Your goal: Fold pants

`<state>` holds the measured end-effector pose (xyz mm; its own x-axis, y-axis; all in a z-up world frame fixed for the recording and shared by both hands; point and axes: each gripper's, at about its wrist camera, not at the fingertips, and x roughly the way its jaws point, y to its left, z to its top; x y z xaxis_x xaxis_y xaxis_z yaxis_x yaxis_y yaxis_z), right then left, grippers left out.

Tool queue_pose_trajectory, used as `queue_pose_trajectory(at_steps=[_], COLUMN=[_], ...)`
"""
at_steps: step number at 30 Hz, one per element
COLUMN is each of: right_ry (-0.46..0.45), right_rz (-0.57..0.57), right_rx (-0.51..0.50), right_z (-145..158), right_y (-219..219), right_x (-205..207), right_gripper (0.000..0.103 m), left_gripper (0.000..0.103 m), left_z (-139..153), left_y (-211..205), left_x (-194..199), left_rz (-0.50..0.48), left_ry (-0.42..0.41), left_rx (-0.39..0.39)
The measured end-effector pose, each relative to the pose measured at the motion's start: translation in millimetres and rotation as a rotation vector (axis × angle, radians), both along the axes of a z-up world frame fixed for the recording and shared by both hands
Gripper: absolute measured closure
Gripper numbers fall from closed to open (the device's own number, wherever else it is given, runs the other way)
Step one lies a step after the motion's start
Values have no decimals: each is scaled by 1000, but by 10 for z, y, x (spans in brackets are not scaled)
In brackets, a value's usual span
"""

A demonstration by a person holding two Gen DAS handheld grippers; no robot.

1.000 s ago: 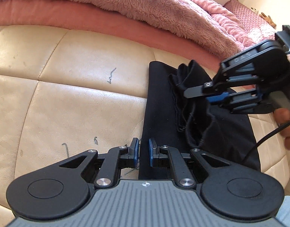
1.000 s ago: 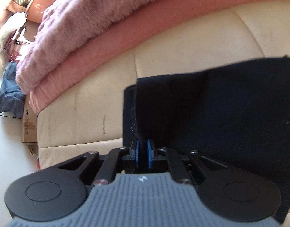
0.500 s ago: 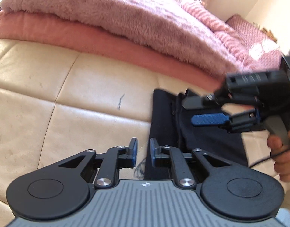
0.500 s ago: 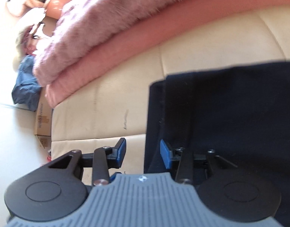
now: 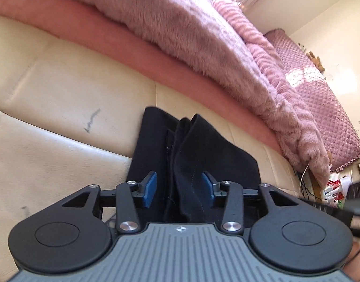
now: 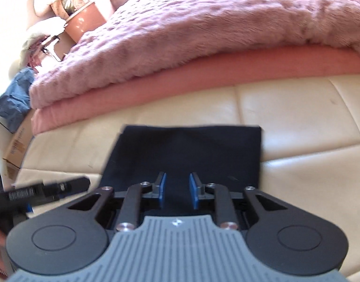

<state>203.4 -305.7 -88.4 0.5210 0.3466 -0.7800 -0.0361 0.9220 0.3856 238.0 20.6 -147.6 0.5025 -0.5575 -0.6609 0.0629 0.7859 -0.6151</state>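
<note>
The black pants (image 5: 215,150) lie folded into a compact rectangle (image 6: 191,145) on the cream leather surface (image 5: 62,94). My left gripper (image 5: 178,178) hovers over their near end. Its jaws are opening, and the layered fold edges show in the gap without touching either blue pad. My right gripper (image 6: 177,178) is pulled back above the pants' near edge. Its jaws are closing with only a narrow gap and no cloth between the pads. Each gripper shows blurred at the edge of the other's view.
A fluffy pink blanket (image 5: 180,35) on a salmon sheet (image 6: 203,75) borders the far side of the cream surface. A quilted pink cover (image 5: 321,82) lies further right. A cardboard box (image 6: 15,150), blue cloth (image 6: 13,98) and clutter sit off the left end.
The right gripper let go of the raised fold and drew away to the right edge of the left wrist view. The fold now lies down. The left jaws went from nearly shut to wide apart.
</note>
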Motion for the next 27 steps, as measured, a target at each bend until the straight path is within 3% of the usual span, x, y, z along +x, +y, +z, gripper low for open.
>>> queue_pose_trajectory(at_steps=[5, 10, 11, 13, 17, 20, 25, 27], right_ry=[-8, 7, 2, 0, 4, 8, 6, -3], right_rz=[22, 12, 12, 8, -4, -13, -13, -15], right_rx=[48, 76, 83, 91, 122, 140, 132, 125], right_z=[-235, -450, -459, -465, -506, -524, -466, -421], right_y=[-63, -66, -74, -86, -140, -175, -178, -198], right_x=[-48, -67, -70, -70, -62, -73, -94, -126], right_gripper=[85, 87, 87, 89, 92, 94, 93, 88], left_gripper=[52, 51, 58, 70, 72, 86, 91, 92], left_z=[-193, -291, -288, -235, -115, -54, 211, 316], left_y=[-45, 10, -10, -85, -323, -365, -477, -548], left_x=[181, 359, 379, 381, 315, 257, 78, 3], left_rz=[-15, 3, 2, -12, -50, -50, -70, -87], left_ry=[40, 66, 60, 35, -41, -79, -188, -230], left_rx=[-27, -115, -115, -91, 49, 101, 170, 208])
